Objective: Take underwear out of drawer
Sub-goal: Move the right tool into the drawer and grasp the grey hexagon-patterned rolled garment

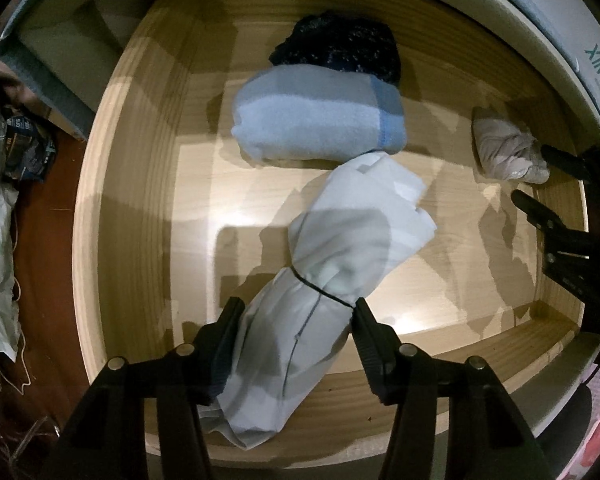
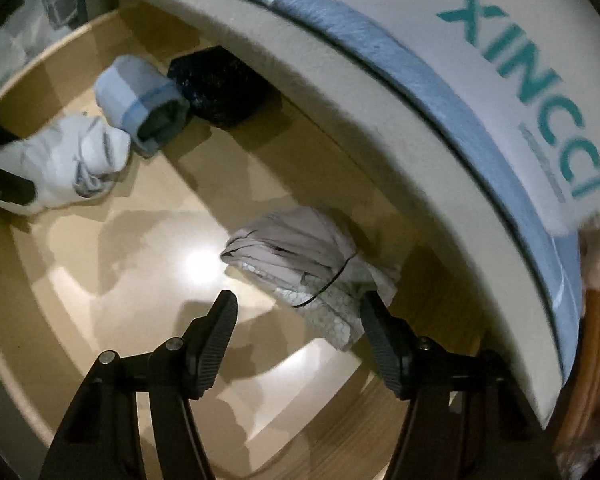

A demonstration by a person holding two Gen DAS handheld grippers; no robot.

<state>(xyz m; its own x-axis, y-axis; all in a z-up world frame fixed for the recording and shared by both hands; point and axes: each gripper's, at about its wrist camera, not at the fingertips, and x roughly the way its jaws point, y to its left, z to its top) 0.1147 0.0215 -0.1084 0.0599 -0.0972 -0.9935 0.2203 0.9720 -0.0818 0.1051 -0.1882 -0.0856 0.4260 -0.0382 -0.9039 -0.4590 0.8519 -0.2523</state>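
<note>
Underwear roll (image 1: 320, 280) clamped in left gripper (image 1: 296, 312) for lifting out; right gripper (image 2: 298, 300) fingers apart, half-astride grey bundle (image 2: 300, 264).

The right-wrist view is smeared by motion, so the grey roll (image 2: 300, 264) shows little detail. The mattress (image 2: 380, 80) overhangs the black bundle (image 2: 220, 88), hiding its far side. In the left-wrist view the white roll (image 1: 332, 264) hides its near end between the fingers (image 1: 228, 340). Floor clutter at nine o'clock (image 1: 4, 152) is cut off.
</note>
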